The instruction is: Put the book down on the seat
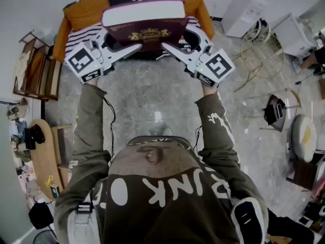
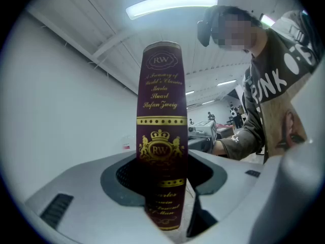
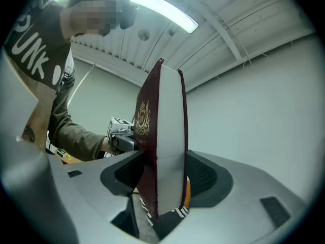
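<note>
Hardback book (image 1: 143, 22) looks stiff, thick, likely heavy; my left gripper (image 1: 120, 39) clamps its spine, my right gripper (image 1: 182, 38) its page edge, above the seat (image 1: 81, 14).

maroon book (image 1: 145, 33), orange seat (image 1: 84, 11), black-and-white striped cloth (image 1: 81, 36)

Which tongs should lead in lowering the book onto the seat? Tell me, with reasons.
Left, probably: the left tongs clamp the book by its stiff spine, the right tongs only its page edge. Both hold it above the seat, so lower together.
</note>
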Available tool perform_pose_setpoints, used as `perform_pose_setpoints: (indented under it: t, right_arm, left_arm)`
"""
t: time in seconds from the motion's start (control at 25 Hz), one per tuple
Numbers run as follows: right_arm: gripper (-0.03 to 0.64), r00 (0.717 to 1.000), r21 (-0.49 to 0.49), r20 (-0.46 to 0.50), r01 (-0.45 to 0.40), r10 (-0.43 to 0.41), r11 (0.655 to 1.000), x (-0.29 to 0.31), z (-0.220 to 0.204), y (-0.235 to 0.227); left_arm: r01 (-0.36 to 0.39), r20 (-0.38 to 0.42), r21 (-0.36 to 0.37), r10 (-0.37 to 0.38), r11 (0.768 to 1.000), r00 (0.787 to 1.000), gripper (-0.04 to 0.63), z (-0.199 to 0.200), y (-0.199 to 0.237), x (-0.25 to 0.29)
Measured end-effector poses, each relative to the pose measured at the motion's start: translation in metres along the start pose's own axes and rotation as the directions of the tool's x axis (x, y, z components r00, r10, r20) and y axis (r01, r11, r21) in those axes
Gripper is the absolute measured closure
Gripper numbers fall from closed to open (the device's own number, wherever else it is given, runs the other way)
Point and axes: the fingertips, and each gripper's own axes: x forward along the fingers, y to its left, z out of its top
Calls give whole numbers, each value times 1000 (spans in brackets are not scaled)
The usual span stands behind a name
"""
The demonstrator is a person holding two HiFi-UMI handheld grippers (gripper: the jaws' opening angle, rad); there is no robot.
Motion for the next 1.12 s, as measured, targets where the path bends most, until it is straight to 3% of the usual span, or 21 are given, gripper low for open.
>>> perform_pose_setpoints:
  t: [0.28,0.76,1.12]
  right_arm:
    - [342,1000,11,10,-12,12,1000,-4,1,-1]
    - [362,999,24,45,-28,27,999,-44,-3,-16]
    - [362,999,31,18,-33,32,999,-31,-23,-44]
  left_arm:
    - [11,-12,8,-11,1000,1000,370,-4,-7,5]
    - [12,-39,12,-11,1000,999,371,-5,-24,45]
    - [9,-37,-9,-9,1000,999,371,-23,6,57]
